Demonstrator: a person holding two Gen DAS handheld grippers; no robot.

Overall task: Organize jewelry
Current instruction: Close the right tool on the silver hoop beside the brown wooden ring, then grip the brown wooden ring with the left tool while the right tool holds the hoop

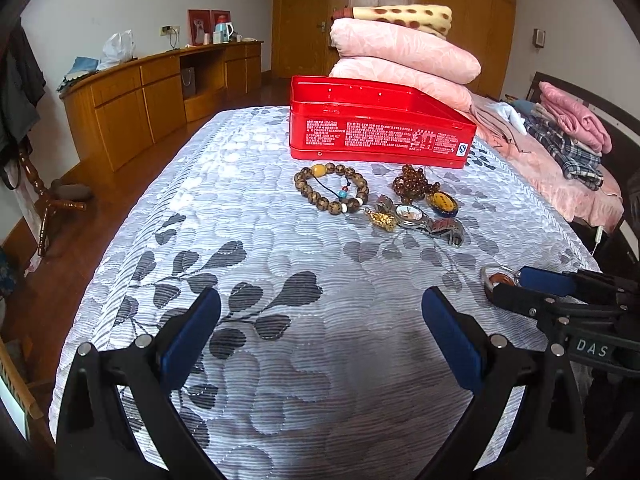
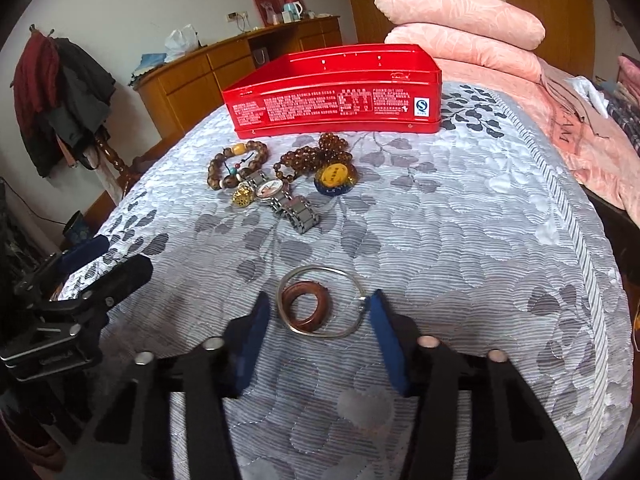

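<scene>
Near the bed's (image 2: 480, 240) front edge, well short of the red tin (image 2: 336, 92), a silver bangle (image 2: 320, 300) lies flat with a brown ring (image 2: 306, 306) inside it. Right gripper (image 2: 316, 320) straddles both, its right pad touching the bangle, not yet clamped. Thin, stiff, slippery, light: pinch across the rim. Left gripper (image 1: 320, 320) is spread, empty.
</scene>
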